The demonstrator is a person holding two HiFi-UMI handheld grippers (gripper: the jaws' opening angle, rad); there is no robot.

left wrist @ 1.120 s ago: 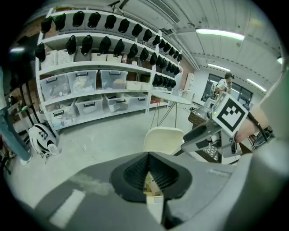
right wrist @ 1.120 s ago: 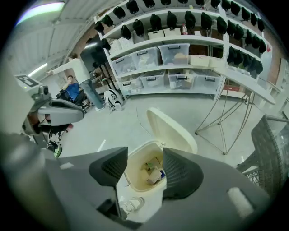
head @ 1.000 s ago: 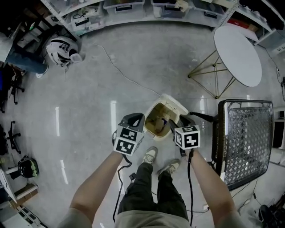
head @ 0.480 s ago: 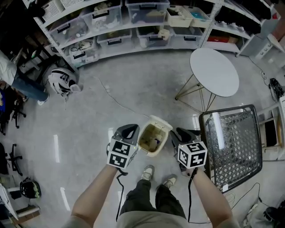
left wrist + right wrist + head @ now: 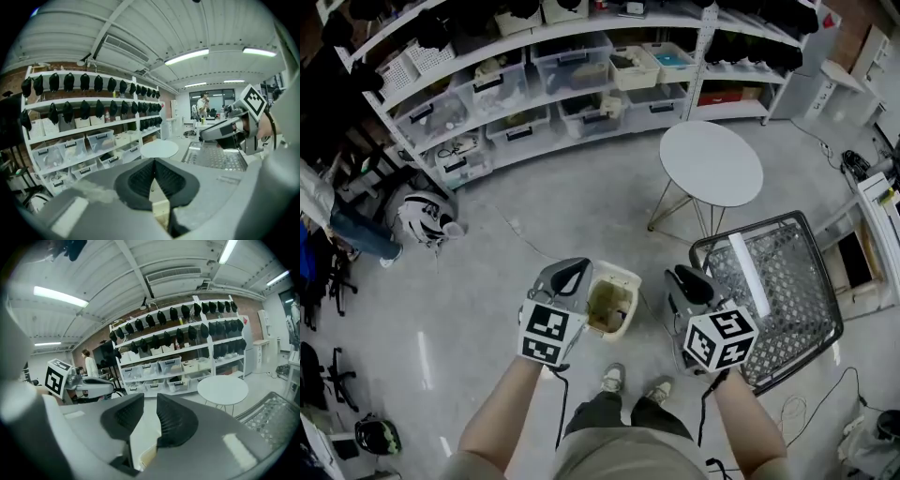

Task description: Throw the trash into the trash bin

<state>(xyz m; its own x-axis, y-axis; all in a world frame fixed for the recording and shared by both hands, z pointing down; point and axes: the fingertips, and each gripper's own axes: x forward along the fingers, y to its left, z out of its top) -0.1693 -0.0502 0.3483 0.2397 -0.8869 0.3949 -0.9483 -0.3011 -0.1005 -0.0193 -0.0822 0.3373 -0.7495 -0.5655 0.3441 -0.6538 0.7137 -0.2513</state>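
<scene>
Along the far side runs a long shelving rack (image 5: 534,66) stacked with clear storage boxes. At the right stands a wire mesh cart (image 5: 787,309), with a round white table (image 5: 712,164) just beyond it. The grey floor (image 5: 469,281) fills the rest.

The trash bin (image 5: 624,276), a cream tub with its top open, sits on the floor near the person's feet, between the two grippers in the head view. Brownish trash (image 5: 607,307) lies inside it; what it is made of is too small to tell.

The left gripper (image 5: 572,274) hangs left of the bin with its jaws closed tip to tip and nothing between them. The right gripper (image 5: 687,279) hangs to the bin's right, its jaws a narrow slit apart and closing on nothing.

Judging by the empty jaws and the filled bin, the drop looks done. No loose litter shows on the floor nearby, so the next move calls for looking around for any remaining piece, or else stopping.
</scene>
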